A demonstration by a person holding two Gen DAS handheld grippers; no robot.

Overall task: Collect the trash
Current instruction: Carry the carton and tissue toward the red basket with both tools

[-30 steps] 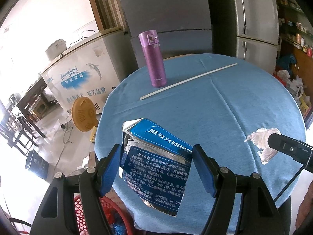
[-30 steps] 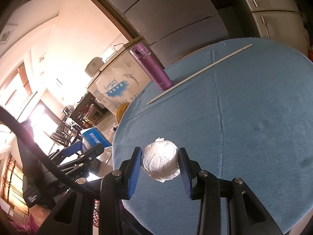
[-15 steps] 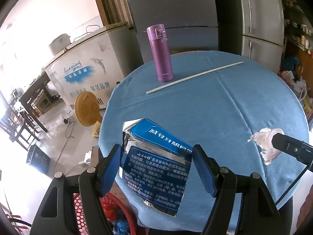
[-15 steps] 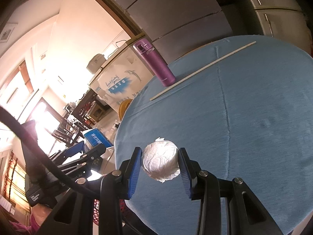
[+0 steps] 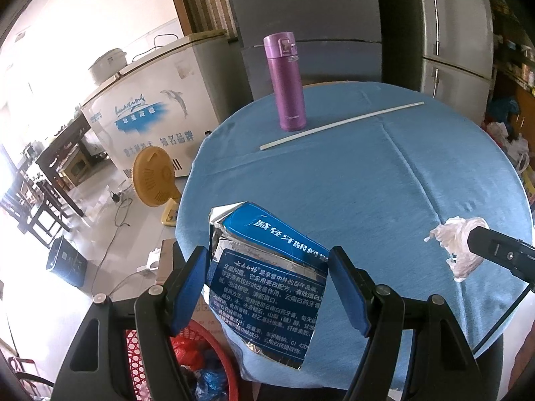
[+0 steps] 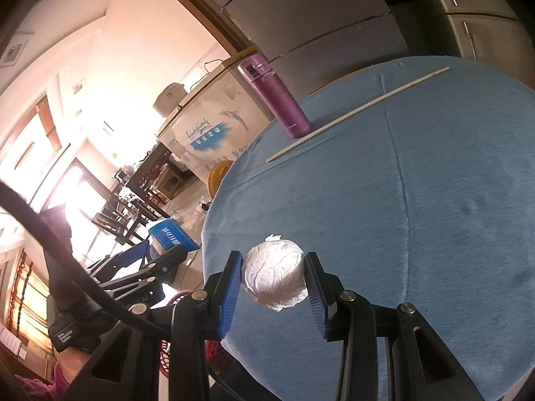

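L gripper (image 5: 267, 287) pinches 1 flattened blue box (image 5: 267, 284) w/ white print and foil lining, pads on both side edges. Box long axis runs approx 11-to-5 o'clock in L wrist view, torn open end pointing up toward 11, lower end hanging past the near table edge. It sits over the table rim at 6 o'clock, w/ a red basket (image 5: 140, 361) below at 7 o'clock.

R gripper (image 6: 272, 287) is closed on 1 white crumpled wad (image 6: 275, 279), roughly round so no clear long axis; held just above the blue tablecloth (image 6: 418, 200) near the table's near-left edge. In L view the same wad shows at 3 o'clock.

Vs 1 s ago: both grips unchanged. L view has pulled back/lifted a bit: the bottle sits further toward centre, more of the basket shows. R view: table shifted slightly, the wad in the same spot between the pads.

Count: 2 grippers, 2 trash items (1 box, 1 wad), 1 purple bottle (image 5: 285, 82) upright at 12 o'clock, 1 white stick (image 5: 341, 125) lying just beside the bottle, running approx 8-to-2 o'clock, 1 basket.
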